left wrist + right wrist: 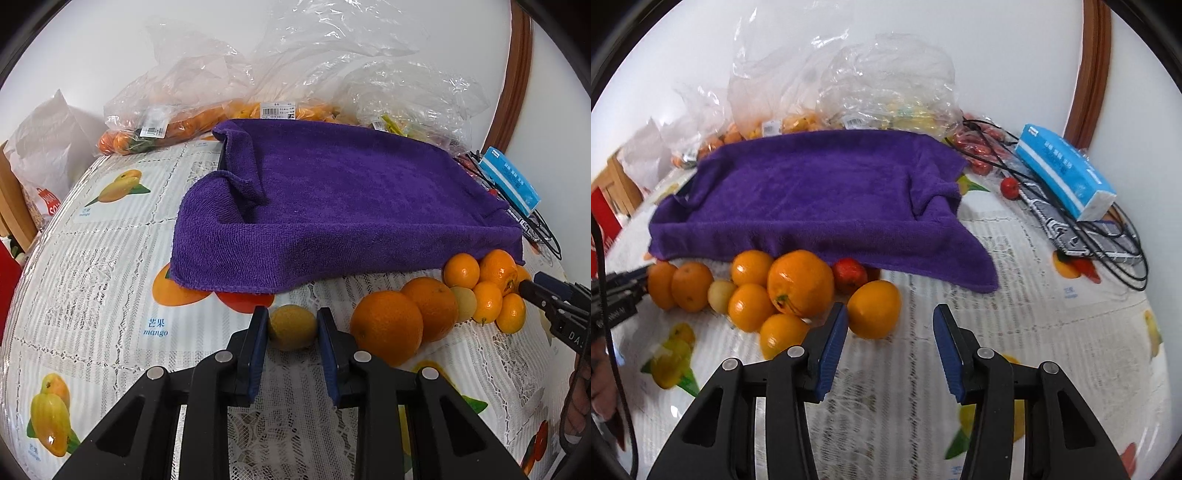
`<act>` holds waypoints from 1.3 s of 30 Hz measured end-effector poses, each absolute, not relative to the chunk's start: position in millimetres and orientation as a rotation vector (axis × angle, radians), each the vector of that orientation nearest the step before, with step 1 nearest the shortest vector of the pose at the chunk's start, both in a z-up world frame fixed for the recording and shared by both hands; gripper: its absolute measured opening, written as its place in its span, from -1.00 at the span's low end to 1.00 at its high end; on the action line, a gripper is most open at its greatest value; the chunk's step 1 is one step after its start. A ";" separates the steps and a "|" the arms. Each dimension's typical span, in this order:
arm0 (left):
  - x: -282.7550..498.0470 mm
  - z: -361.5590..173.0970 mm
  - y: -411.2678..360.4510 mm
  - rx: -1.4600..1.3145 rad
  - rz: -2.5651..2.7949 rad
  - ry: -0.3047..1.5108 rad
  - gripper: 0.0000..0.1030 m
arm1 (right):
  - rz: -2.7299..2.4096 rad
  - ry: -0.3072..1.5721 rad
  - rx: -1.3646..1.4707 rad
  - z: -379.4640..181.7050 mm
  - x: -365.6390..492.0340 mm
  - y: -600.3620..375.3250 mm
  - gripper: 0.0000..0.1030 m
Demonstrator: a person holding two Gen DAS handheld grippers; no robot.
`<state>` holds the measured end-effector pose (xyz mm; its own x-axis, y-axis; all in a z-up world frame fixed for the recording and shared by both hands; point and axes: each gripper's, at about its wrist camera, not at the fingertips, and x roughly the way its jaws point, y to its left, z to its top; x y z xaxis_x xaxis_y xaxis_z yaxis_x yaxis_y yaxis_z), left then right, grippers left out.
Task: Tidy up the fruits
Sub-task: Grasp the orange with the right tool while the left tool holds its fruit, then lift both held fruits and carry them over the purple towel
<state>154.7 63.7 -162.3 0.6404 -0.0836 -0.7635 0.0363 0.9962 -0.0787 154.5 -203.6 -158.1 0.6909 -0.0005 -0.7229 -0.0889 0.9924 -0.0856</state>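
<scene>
My left gripper (pixel 291 325) is shut on a small yellowish-green round fruit (pixel 291 328) resting on the tablecloth, just in front of the purple towel (pixel 351 199). To its right lies a pile of fruit, two big oranges (pixel 388 326) and several small ones (pixel 487 301), with the right gripper (pixel 535 290) reaching in from the right edge. In the right wrist view my right gripper (pixel 891 314) stands open. An orange (pixel 874 309) lies by its left fingertip (pixel 836 325), untouched by the pads. The pile (pixel 799 282) sits further left, with the left gripper (pixel 626 282) beyond it.
The purple towel (pixel 820 195) drapes over a raised tray-like shape. Clear plastic bags of fruit (pixel 177 125) line the wall behind. A blue tissue pack (pixel 1067 171), black cables (pixel 1108 236) and small red fruits (pixel 1010 187) lie at right. A fruit-print lace tablecloth (pixel 92 295) covers the table.
</scene>
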 end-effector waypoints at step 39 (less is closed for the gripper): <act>147.8 -158.3 70.3 -0.117 -0.105 0.839 -0.51 | 0.100 0.795 0.003 -173.1 160.3 -221.1 -0.36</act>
<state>147.8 70.3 -158.3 0.6633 -0.1390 -0.7353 0.0469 0.9884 -0.1446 160.3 -221.1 -173.1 0.6959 0.0907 -0.7124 -0.0886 0.9953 0.0402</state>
